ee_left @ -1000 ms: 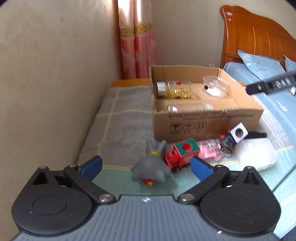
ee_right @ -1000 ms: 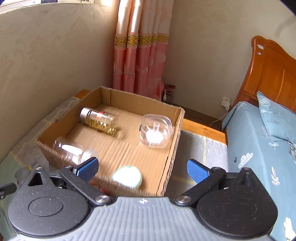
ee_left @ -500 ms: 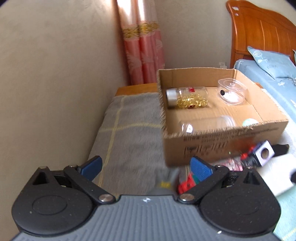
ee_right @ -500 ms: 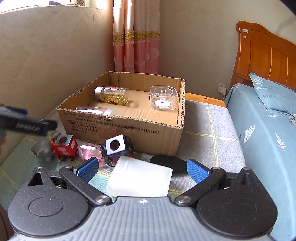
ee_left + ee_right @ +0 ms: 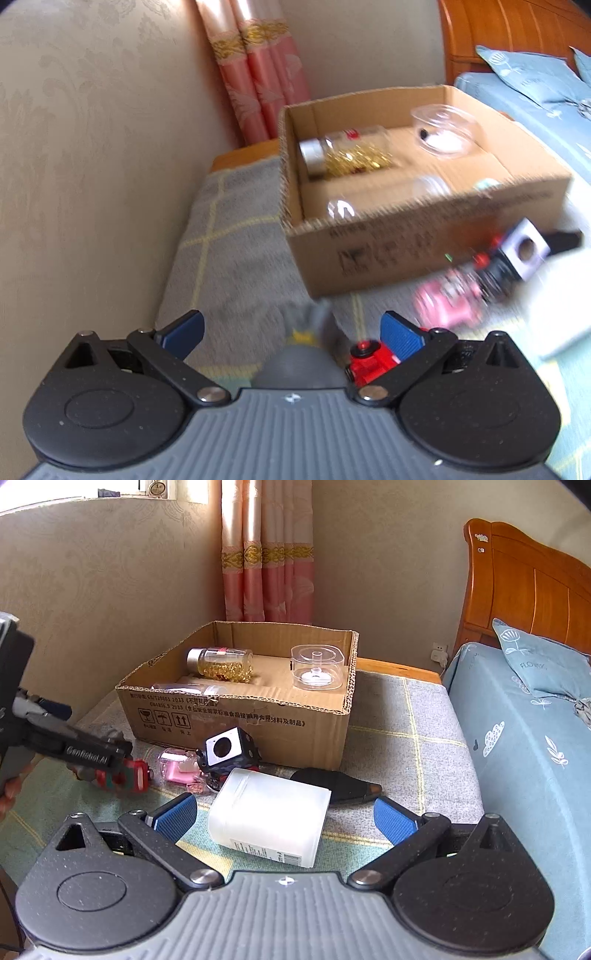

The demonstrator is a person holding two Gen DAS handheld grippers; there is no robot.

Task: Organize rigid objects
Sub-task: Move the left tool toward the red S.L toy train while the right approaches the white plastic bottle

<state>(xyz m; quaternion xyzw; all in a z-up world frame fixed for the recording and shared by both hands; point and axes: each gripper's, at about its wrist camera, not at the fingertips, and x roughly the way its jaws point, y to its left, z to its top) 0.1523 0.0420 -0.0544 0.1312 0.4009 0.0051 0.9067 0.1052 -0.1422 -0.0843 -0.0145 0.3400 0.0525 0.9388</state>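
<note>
Your left gripper is spread wide over the grey toy, beside the red train. Your right gripper is spread wide around the white container, lying before the cardboard box

Soft daylight throughout; left wrist view motion-blurred, right wrist view sharp, fisheye-bent edges.
</note>
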